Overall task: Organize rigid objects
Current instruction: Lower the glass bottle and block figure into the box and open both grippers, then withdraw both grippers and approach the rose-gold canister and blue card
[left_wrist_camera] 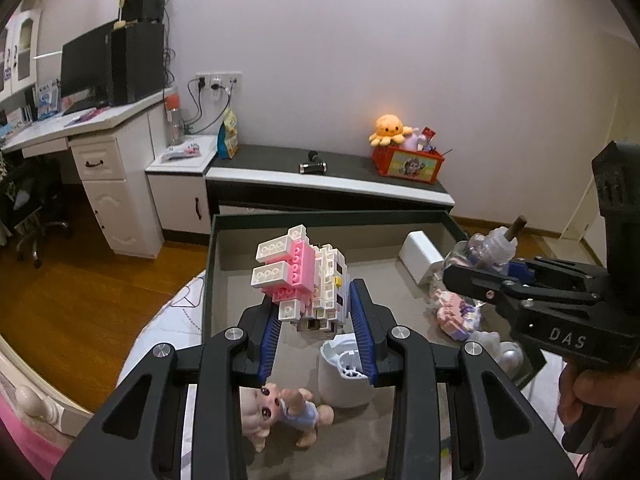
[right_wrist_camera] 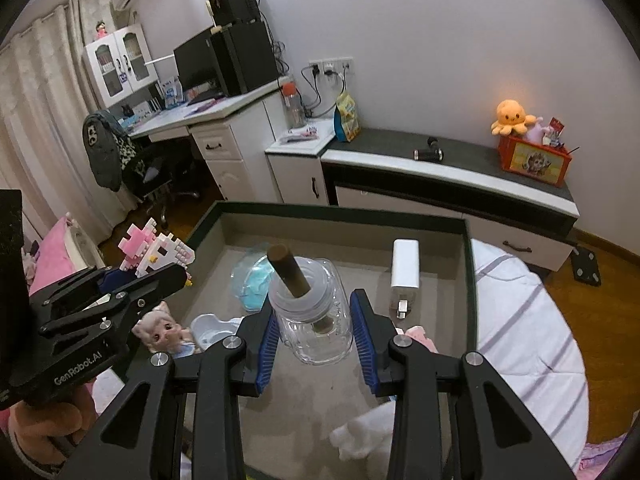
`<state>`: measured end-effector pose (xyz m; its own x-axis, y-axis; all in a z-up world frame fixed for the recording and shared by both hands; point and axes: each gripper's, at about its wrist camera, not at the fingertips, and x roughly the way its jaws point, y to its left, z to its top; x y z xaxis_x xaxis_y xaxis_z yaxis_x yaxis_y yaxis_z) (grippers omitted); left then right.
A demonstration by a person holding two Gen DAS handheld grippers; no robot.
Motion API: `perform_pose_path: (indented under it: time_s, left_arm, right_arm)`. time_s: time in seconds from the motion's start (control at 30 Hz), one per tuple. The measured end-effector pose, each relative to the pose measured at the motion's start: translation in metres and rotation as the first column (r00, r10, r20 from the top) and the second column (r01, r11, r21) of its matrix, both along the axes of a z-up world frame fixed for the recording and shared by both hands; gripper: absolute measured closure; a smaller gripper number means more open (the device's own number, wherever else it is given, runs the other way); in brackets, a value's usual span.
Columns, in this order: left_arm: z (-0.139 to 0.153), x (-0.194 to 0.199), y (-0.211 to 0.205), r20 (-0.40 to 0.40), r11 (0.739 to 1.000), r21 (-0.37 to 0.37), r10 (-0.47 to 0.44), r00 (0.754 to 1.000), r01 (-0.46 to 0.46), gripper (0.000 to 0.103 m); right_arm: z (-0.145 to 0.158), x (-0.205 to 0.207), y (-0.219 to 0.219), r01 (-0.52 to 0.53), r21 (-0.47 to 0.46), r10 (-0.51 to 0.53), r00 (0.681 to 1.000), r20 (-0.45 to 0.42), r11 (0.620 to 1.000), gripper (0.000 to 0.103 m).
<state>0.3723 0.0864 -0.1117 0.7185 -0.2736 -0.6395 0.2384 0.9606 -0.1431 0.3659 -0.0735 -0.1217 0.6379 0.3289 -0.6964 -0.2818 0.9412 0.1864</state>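
Both grippers hover over a grey-lined box with a dark green rim. My left gripper is shut on a pink and white brick model, lifted above the box floor. It appears at the left of the right wrist view as the left gripper with the brick model. My right gripper is shut on a clear glass jar with a brown stopper. In the left wrist view the right gripper holds the jar at the box's right edge.
In the box lie a doll, a white toy pot, a white charger, a blue mask packet, a pink brick piece and white cloth. Behind stand a low cabinet with an orange toy box, and a desk.
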Motion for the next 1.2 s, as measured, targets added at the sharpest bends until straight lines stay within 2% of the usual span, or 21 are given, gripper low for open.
perform_pose_path:
  time_s: [0.2,0.23,0.3,0.33,0.37,0.4,0.43,0.67,0.7,0.73,1.2]
  left_arm:
    - [-0.013,0.01,-0.006,-0.04,1.0,0.027,0.004,0.999,-0.003,0.068]
    - [-0.014,0.01,-0.007,-0.044,0.999,0.038,0.014,0.999,-0.013,0.063]
    - [-0.013,0.01,-0.007,-0.045,0.999,0.047,0.028,0.999,-0.026,0.039]
    - [-0.011,0.007,-0.005,-0.034,0.998,0.047,0.044,0.998,-0.043,0.019]
    - [-0.009,0.005,-0.003,-0.022,0.998,0.041,0.053,0.998,-0.052,0.008]
    - [-0.006,0.001,0.0,-0.01,0.998,0.031,0.06,0.998,-0.06,0.004]
    - [-0.004,-0.001,0.002,-0.005,0.998,0.027,0.063,0.998,-0.063,0.002]
    - [0.012,-0.034,0.022,0.022,0.995,0.002,0.104,0.994,-0.104,0.0]
    - [0.014,-0.04,0.024,0.024,0.994,-0.001,0.108,0.994,-0.108,0.0]
    - [0.015,-0.045,0.026,0.026,0.994,-0.004,0.111,0.993,-0.111,0.0]
    - [0.046,-0.144,0.024,0.093,0.995,-0.018,0.102,0.99,-0.101,0.0]
  right_arm:
    - [-0.012,0.009,-0.002,0.014,-0.006,-0.014,0.999,-0.035,1.0,0.067]
    - [-0.013,0.009,-0.002,0.018,-0.007,-0.018,0.999,-0.039,1.0,0.067]
    - [-0.014,0.008,-0.004,0.023,-0.009,-0.024,0.999,-0.042,1.0,0.058]
    - [-0.013,0.006,-0.005,0.028,-0.003,-0.028,0.999,-0.039,1.0,0.042]
    - [-0.012,0.003,-0.007,0.035,0.004,-0.035,0.999,-0.032,0.999,0.022]
    - [-0.011,0.001,-0.008,0.039,0.006,-0.039,0.999,-0.026,0.999,0.016]
    - [-0.01,-0.001,-0.009,0.042,0.005,-0.042,0.999,-0.023,0.999,0.015]
    - [0.003,-0.029,-0.018,0.111,0.012,-0.111,0.994,-0.002,0.994,0.013]
    - [0.005,-0.034,-0.021,0.121,0.018,-0.122,0.993,0.001,0.992,0.009]
    - [0.007,-0.041,-0.022,0.13,0.026,-0.13,0.991,0.009,0.991,0.0]
    - [0.047,-0.143,-0.03,0.159,0.06,-0.164,0.981,0.101,0.986,0.0]
